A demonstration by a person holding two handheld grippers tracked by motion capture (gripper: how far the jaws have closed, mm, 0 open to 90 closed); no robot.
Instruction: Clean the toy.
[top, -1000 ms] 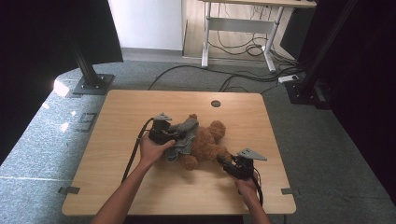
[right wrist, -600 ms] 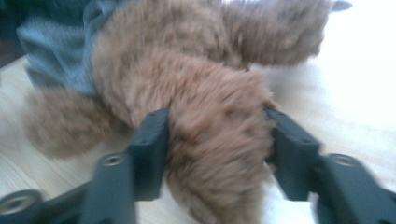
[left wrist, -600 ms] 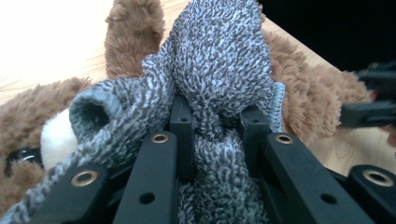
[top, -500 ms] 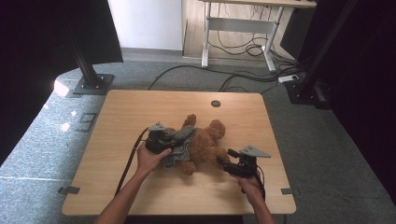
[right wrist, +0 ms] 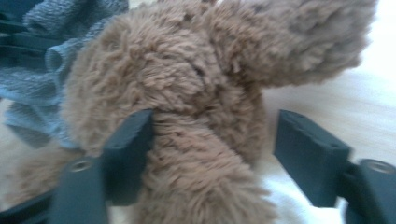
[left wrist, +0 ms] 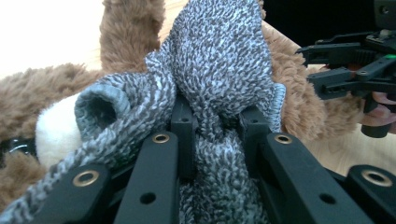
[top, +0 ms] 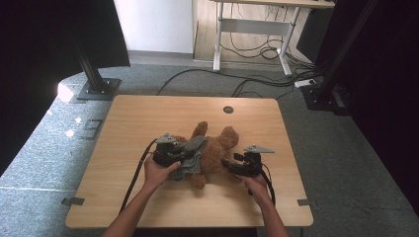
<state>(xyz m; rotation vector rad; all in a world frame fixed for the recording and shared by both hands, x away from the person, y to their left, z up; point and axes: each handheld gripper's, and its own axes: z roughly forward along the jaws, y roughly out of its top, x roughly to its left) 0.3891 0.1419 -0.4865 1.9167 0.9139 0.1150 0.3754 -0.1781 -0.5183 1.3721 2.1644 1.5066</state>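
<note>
The brown plush teddy bear lies on its back near the middle of the light wooden surface, a little nearer the person than a second ago, with both hands drawn back toward the near edge. The left claw is pinching a fold of the grey knitted garment at the bear's left side, now bunched tighter between its jaws. The right claw stands spread around a furry limb; one jaw touches the fur, the other stands clear of it. The pull suggests the garment is being worked along the body, while the right claw readies to steady the bear.
</note>
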